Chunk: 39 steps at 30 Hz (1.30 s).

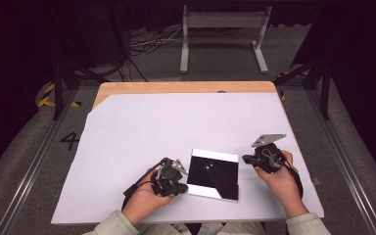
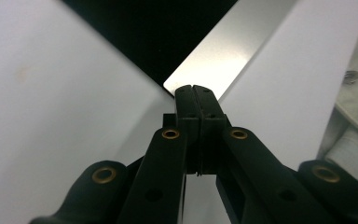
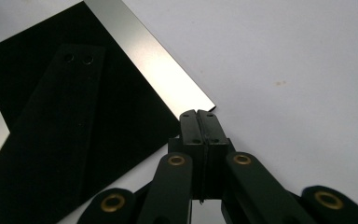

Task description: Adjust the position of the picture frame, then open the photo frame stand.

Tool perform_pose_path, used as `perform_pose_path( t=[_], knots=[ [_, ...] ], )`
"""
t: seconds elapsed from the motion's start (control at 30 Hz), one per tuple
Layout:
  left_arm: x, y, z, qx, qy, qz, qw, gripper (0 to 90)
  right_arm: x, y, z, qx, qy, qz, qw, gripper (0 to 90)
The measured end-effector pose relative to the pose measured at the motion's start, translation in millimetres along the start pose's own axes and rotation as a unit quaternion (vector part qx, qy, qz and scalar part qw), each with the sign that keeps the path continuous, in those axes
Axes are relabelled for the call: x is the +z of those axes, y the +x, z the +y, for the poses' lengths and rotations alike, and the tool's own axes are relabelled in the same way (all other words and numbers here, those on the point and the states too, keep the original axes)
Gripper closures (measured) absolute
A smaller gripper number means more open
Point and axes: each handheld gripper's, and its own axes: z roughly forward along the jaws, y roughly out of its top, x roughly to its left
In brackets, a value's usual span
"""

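Your table is a wooden top (image 1: 186,87) covered by a big white sheet (image 1: 142,137). No containers here, just one flat object: a square mirror-like plate with a black reflecting centre and bright silvery bands on its far and near edges (image 1: 213,174). It lies flat on the sheet at the near middle, between your two hands. Roughly square, so no clear long axis; its sides are turned slightly off the table edge, and the bright bands run left-right across the table.

Your left gripper (image 1: 169,177) sits just left of the plate, held in your left hand (image 1: 144,198). In the left gripper view its jaws are pressed together with nothing between them, tips (image 2: 195,93) at a corner of the plate (image 2: 214,56); touching or just above, cannot tell.

Your right gripper (image 1: 264,157) is just right of the plate's far right corner, in your right hand (image 1: 281,178), with the grey plate on top. In the right gripper view the jaws are together too, empty, tips (image 3: 198,116) right beside the plate's corner (image 3: 168,74). The dark centre reflects a gripper shape
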Motion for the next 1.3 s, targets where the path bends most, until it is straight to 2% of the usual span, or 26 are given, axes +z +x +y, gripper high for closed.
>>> perform_pose_path(
  t=[0.2,0.4,0.5,0.57,0.67,0.73,0.87,0.9,0.93,1.1,1.2,1.27,1.3],
  knots=[
    [9.2,-6.5,8.2,0.008,-0.014,-0.013,0.9998,90.0,-2.8,-4.8,-0.2,0.005,-0.007,-0.002,1.0000,90.0],
    [13.8,-10.4,12.2,0.022,-0.025,-0.011,0.9994,90.0,-7.1,-7.2,-0.6,0.009,-0.012,-0.004,0.9999,90.0],
    [11.3,-7.3,11.6,0.016,-0.024,-0.009,0.9995,90.0,-9.7,-8.1,-1.3,0.010,-0.014,-0.003,0.9998,90.0],
    [6.1,-4.5,10.3,0.014,-0.029,0.002,0.9995,87.5,-12.2,-7.7,-1.6,0.008,-0.017,-0.001,0.9998,90.0],
    [-10.2,2.6,6.0,0.002,-0.047,0.016,0.9988,85.5,-16.1,-6.3,-2.3,0.006,-0.021,0.004,0.9998,90.0],
    [-24.0,9.8,2.1,-0.009,-0.068,0.026,0.9973,83.7,-19.0,-5.1,-3.1,0.002,-0.022,0.009,0.9997,90.0],
    [-41.2,19.8,-3.1,-0.020,-0.085,0.037,0.9955,81.4,-24.2,-2.1,-5.3,0.000,-0.017,0.018,0.9997,90.0],
    [-46.3,23.2,-4.8,-0.023,-0.091,0.047,0.9945,80.9,-26.0,-1.5,-6.1,0.000,-0.016,0.021,0.9997,90.0],
    [-50.1,25.8,-6.1,-0.026,-0.094,0.053,0.9938,80.5,-28.3,-1.1,-7.2,0.000,-0.012,0.026,0.9996,85.6],
    [-62.1,36.0,-13.3,-0.039,-0.100,0.079,0.9911,76.4,-37.5,0.9,-12.5,-0.003,0.002,0.025,0.9997,75.8],
    [-66.6,41.9,-16.5,-0.046,-0.107,0.080,0.9900,74.6,-39.1,3.1,-15.4,-0.009,0.022,0.031,0.9992,71.1],
    [-68.8,44.9,-18.3,-0.053,-0.110,0.083,0.9891,74.4,-39.5,3.7,-16.1,-0.010,0.026,0.030,0.9991,70.1],
    [-71.2,49.6,-20.6,-0.060,-0.114,0.079,0.9885,74.3,-38.7,5.8,-18.6,-0.019,0.043,0.036,0.9982,69.2]
  ],
)
